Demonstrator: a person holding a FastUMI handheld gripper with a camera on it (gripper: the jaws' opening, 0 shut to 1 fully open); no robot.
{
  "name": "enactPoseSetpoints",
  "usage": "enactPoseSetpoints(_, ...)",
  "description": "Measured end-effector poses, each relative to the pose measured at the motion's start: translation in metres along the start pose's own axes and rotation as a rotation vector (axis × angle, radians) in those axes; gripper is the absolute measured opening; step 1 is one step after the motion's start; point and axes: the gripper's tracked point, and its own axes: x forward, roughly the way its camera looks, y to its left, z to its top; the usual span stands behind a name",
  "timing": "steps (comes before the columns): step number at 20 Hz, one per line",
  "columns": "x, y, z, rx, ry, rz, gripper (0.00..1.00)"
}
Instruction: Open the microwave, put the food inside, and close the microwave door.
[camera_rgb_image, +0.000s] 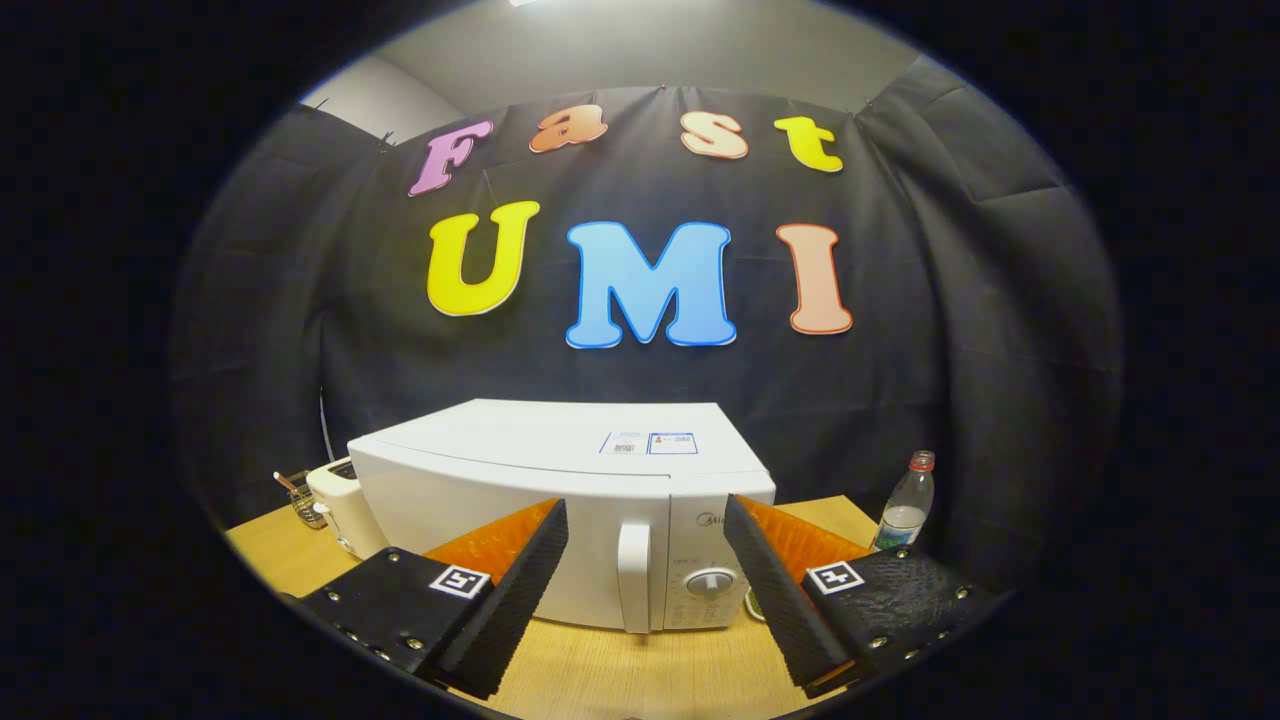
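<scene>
**White microwave shut, gripper spread wide**

White toaster (335, 505) sits far left on our wooden table (620, 670). We hold the gripper (645, 570) wide, empty, framing the closed microwave (560, 500) and its door handle (634, 577). A plastic bottle (905, 505) stands right.

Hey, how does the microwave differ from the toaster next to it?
The microwave is much bigger than the toaster and stands just ahead of the open tongs, its door shut; the toaster sits off to its side, half hidden behind it. The microwave has a vertical door handle and a dial; the toaster has slots on top. Both are pale and rest on the wooden table.
</scene>
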Motion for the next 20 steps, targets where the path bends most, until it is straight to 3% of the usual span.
enactPoseSetpoints(3, 0.020, 0.002, -0.025, -0.007, 0.053, 0.009, 0.99)
enactPoseSetpoints(7, 0.040, 0.005, -0.056, -0.001, 0.125, 0.012, 0.90)
enactPoseSetpoints(8, 0.044, 0.005, -0.062, 0.002, 0.139, 0.010, 0.80)
enactPoseSetpoints(11, 0.055, 0.006, -0.072, 0.012, 0.161, -0.008, 0.63)
enactPoseSetpoints(12, 0.057, 0.007, -0.075, 0.023, 0.168, -0.010, 0.47)
enactPoseSetpoints(13, 0.058, 0.011, -0.078, 0.034, 0.180, -0.002, 0.40)
enactPoseSetpoints(15, 0.061, 0.009, -0.082, 0.013, 0.187, -0.009, 0.42)
enactPoseSetpoints(16, 0.061, 0.010, -0.086, 0.007, 0.192, -0.006, 0.27)
enactPoseSetpoints(17, 0.057, 0.012, -0.083, 0.009, 0.192, -0.007, 0.27)
enactPoseSetpoints(18, 0.058, 0.013, -0.082, 0.000, 0.202, -0.002, 0.17)
enactPoseSetpoints(19, 0.055, 0.011, -0.082, -0.002, 0.209, -0.006, 0.17)
enactPoseSetpoints(20, 0.054, 0.012, -0.083, -0.012, 0.220, 0.001, 0.10)
